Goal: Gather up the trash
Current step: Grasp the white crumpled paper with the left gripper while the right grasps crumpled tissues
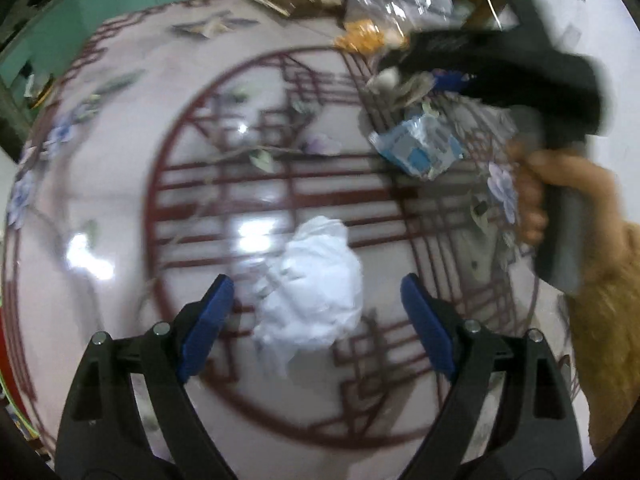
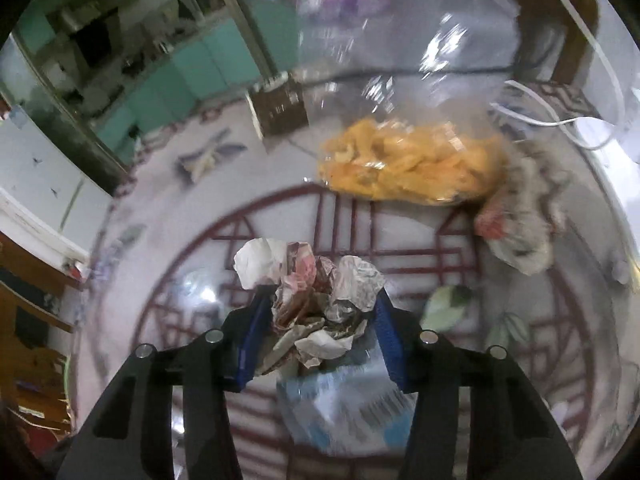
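A crumpled white tissue point(image 1: 312, 280) lies on the glossy table point(image 1: 120, 160) with its red lattice pattern. My left gripper point(image 1: 316, 280) hovers over the tissue, open, one blue pad on each side and neither touching it. In the right wrist view my right gripper point(image 2: 320, 296) is shut on a crumpled printed paper wad point(image 2: 308, 280), which bulges out above the blue pads. A blue and white wrapper point(image 2: 348, 412) lies on the table just under that gripper; it also shows as the blue and white wrapper point(image 1: 420, 148).
A clear bag of orange snacks point(image 2: 408, 168) lies further back, with a crumpled grey and red wrapper point(image 2: 516, 232) to its right. A hand point(image 1: 560, 184) in a tan sleeve grips the other tool's handle at the right. White cables point(image 2: 560, 120) run along the far right.
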The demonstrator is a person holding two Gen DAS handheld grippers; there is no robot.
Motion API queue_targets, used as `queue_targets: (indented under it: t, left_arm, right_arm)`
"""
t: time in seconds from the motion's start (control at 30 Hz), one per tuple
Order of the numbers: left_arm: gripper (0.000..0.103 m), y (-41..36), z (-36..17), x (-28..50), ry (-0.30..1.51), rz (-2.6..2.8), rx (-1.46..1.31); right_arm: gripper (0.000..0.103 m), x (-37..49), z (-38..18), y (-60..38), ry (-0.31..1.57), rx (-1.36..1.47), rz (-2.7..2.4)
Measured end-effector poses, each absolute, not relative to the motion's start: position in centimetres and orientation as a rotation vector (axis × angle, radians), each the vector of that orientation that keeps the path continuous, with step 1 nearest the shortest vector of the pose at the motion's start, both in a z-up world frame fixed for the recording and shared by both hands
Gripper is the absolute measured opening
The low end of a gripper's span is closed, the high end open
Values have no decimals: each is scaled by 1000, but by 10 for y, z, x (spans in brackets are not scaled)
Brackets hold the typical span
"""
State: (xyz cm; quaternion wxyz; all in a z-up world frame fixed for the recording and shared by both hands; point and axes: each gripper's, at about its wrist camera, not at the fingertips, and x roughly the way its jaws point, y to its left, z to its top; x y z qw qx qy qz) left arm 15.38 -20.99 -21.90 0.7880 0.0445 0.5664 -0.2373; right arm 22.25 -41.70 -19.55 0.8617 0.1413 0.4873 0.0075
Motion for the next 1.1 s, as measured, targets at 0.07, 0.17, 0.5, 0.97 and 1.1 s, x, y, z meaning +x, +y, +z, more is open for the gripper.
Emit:
queue_targets:
  t: [0.07,0.17,0.5,0.97,1.1]
  left_arm:
    - [66,-217,-230,155,1241,-518,115]
    - [47,-219,-234,154,1240,-532,123]
    - [46,-182,-162,130,1069,-497,106]
    - [46,-110,-91,77,889,-471,35]
    - [46,-90,-80,69,857,-469,13]
  right_arm:
    - [49,200,-182,-421,986,288,4]
    - [50,170,-172,-421,966,275,-19]
    - [51,112,-129,-369,879,247,-41]
    - [54,47,-78,-303,794,162,-64]
    - [54,28,-70,-288,783,155,-76]
